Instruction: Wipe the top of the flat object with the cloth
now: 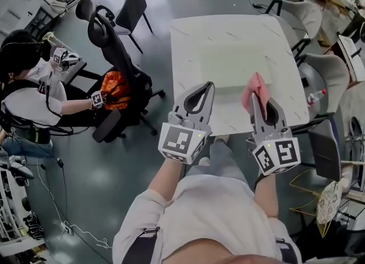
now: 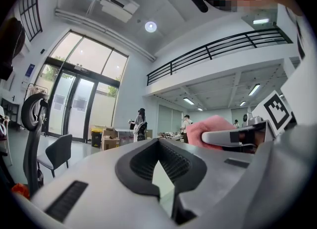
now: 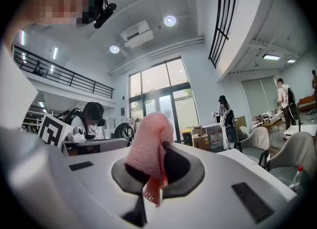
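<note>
Bunching pink cloth (image 1: 254, 86) hides the tips of the right hand-held gripper (image 1: 261, 98).

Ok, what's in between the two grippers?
Only bare white table and the flat object; the head view shows that between the left gripper and the right gripper holding the cloth.

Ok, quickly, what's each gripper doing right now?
Left gripper: shut, nothing between its jaws.
Right gripper: shut on the pink cloth.
</note>
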### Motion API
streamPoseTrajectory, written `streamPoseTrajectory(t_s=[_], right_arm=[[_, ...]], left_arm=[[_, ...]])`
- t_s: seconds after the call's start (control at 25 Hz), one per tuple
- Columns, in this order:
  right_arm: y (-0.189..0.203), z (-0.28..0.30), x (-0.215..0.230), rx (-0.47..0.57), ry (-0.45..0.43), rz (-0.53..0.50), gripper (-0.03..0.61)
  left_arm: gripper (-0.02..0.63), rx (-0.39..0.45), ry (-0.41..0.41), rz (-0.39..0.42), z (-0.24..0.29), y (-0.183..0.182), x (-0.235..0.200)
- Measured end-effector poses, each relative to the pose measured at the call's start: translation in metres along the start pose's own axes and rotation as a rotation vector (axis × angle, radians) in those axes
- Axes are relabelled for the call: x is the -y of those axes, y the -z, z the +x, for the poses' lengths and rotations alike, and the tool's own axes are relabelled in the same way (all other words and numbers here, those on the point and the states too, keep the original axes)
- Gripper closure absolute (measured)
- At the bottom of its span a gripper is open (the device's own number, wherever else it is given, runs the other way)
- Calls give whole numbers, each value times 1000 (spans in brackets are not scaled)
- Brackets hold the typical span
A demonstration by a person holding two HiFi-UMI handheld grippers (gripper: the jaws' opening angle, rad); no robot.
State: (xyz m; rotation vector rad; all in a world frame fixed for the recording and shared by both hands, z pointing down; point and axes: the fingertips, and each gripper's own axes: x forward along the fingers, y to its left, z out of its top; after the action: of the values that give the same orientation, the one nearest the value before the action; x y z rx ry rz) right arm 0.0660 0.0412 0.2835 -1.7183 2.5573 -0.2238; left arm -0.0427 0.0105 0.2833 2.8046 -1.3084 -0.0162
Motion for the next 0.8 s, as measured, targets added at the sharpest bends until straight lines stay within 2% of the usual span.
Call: streamPoseTrajectory(t_s=[0.32, 0.64, 0.8], right_arm=[[-6, 55, 13, -13, -34, -6, 555], [-14, 127, 42, -27, -94, -37, 555], [-10, 156, 57, -47, -128, -17, 555]], left_arm=[[603, -14, -45, -12, 30, 3, -38], [603, -38, -90, -28, 86, 9, -76], [603, -60, -117, -7, 110, 13, -88]])
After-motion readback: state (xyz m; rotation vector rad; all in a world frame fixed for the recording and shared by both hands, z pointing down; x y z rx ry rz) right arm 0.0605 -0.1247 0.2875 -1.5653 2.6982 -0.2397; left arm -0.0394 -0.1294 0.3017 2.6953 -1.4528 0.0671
